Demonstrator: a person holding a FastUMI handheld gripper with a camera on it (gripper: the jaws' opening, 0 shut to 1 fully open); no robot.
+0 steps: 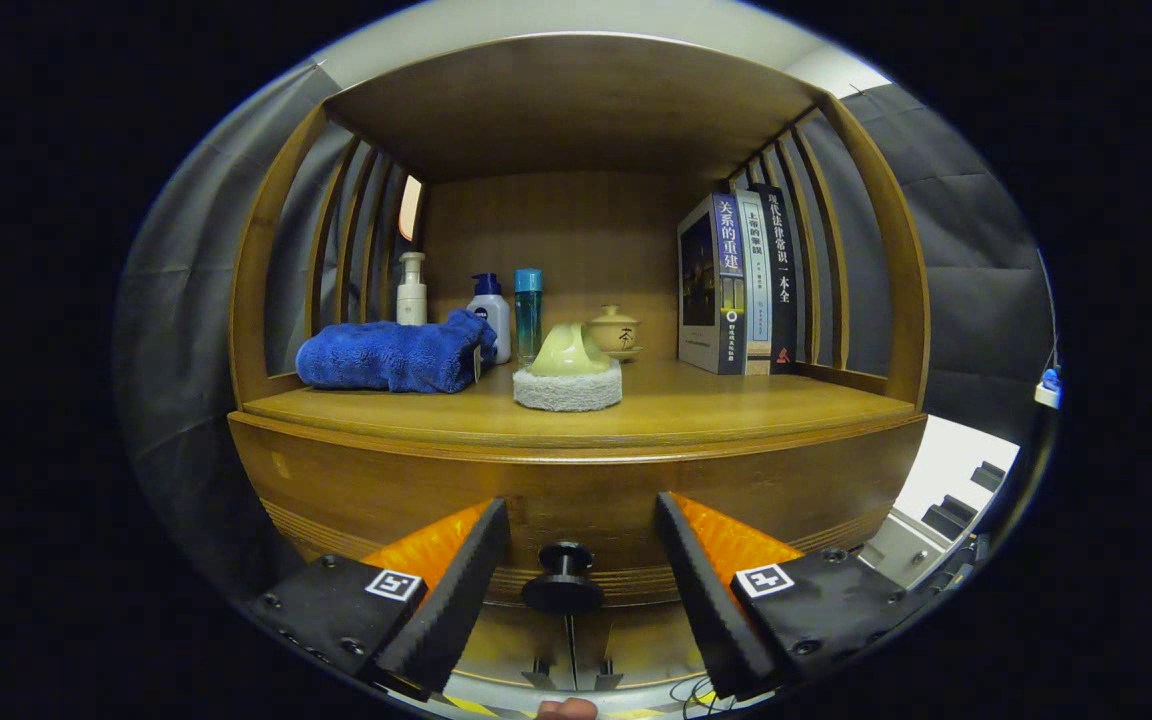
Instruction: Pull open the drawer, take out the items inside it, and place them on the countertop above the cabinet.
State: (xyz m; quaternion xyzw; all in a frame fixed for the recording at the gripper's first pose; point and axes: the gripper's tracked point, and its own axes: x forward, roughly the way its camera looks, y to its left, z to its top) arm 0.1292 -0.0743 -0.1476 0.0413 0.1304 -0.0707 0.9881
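Black and round, the drawer knob [563,580] stood out from the wooden drawer front [576,500], between the gripper [576,590]'s fingers [451,590], which were spread wide and touched nothing. On the worktop [736,405] above lay a blue towel [391,355], some bottles [496,315], a sponge-based dish [568,372], a small lidded cup [615,332] and upright books [741,285].

The tongs [576,590] stand open, level and pointing straight ahead. Their two fingers [446,590] are spread wide apart, gripping nothing.
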